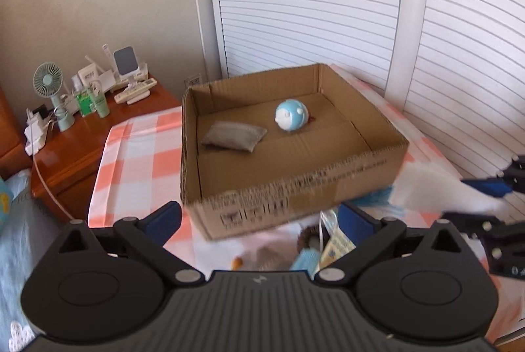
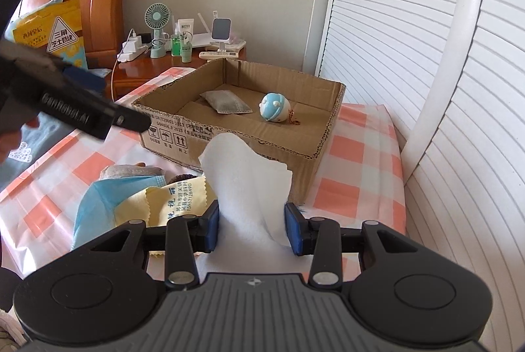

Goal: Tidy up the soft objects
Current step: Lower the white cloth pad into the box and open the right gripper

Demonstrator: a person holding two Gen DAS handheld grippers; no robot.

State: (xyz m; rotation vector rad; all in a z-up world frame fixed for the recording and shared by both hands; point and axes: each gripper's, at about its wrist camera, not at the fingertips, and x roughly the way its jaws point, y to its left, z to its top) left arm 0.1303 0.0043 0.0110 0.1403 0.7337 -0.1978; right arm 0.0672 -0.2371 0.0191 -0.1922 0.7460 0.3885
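Room: bedroom corner with white slatted doors (image 2: pixel 410 56), a wooden nightstand (image 1: pixel 85 148) and a small fan (image 2: pixel 157 15) on it.
Surface: orange-and-white checked cloth (image 2: pixel 354 155) over the bed.
Box: open cardboard box (image 1: pixel 295 188) on the cloth, at 12 o'clock from both grippers.
Inside box: grey pouch (image 1: pixel 234 138) at its 9 o'clock side, blue-and-white round toy (image 1: pixel 292 115) at 1 o'clock, the two apart.
Left gripper (image 1: pixel 259 217): jaws spread wide, nothing between them.
Right gripper (image 2: pixel 251 229): jaws narrowed onto a white cloth (image 2: pixel 249 175), which stands up just before the box's near wall.
Loose pile: blue face mask (image 2: pixel 98 201) and yellow wiping cloth (image 2: pixel 170 201) at 9 o'clock of the right gripper.
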